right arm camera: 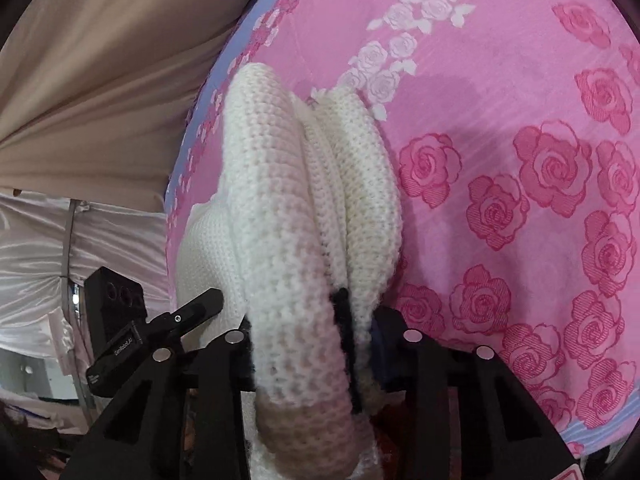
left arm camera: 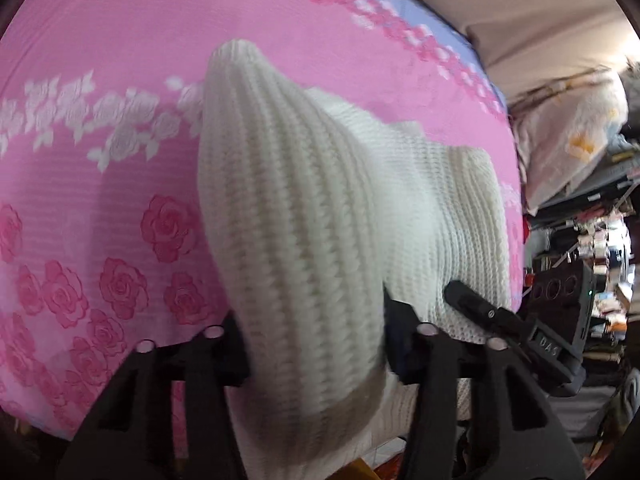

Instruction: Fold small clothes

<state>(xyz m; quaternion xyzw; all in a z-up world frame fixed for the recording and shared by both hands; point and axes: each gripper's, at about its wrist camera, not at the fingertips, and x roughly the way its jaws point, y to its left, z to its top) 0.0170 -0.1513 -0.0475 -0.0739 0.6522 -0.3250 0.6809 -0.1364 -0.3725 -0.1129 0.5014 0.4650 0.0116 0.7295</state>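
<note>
One white knit garment (left arm camera: 304,208) lies bunched on a bed covered by a pink rose-print sheet (left arm camera: 100,184), and both grippers have hold of it at its near edge.

In the left wrist view, the left gripper (left arm camera: 316,344) stands at the bottom with a thick ribbed fold of the knit filling the gap between its two black fingers (left arm camera: 224,344); the fingers stand partly apart and press on the fold from both sides. Further right in the same view, one finger of the right gripper (left arm camera: 472,304) rests against the garment's lower right part. Only this view shows the cluttered shelves (left arm camera: 592,248) and a pale printed pillow (left arm camera: 568,144) at the far right, beyond the bed's edge.

In the right wrist view, a beige curtain (right arm camera: 92,80) and shiny white fabric (right arm camera: 40,248) fill the left side, seen here alone. One finger of the left gripper (right arm camera: 196,308) touches the knit at lower left. The right gripper (right arm camera: 320,340) sits at the bottom, its two fingers (right arm camera: 404,344) partly apart and clamped on two or three rolled layers of the garment. To the right the sheet spreads out with large red roses.
</note>
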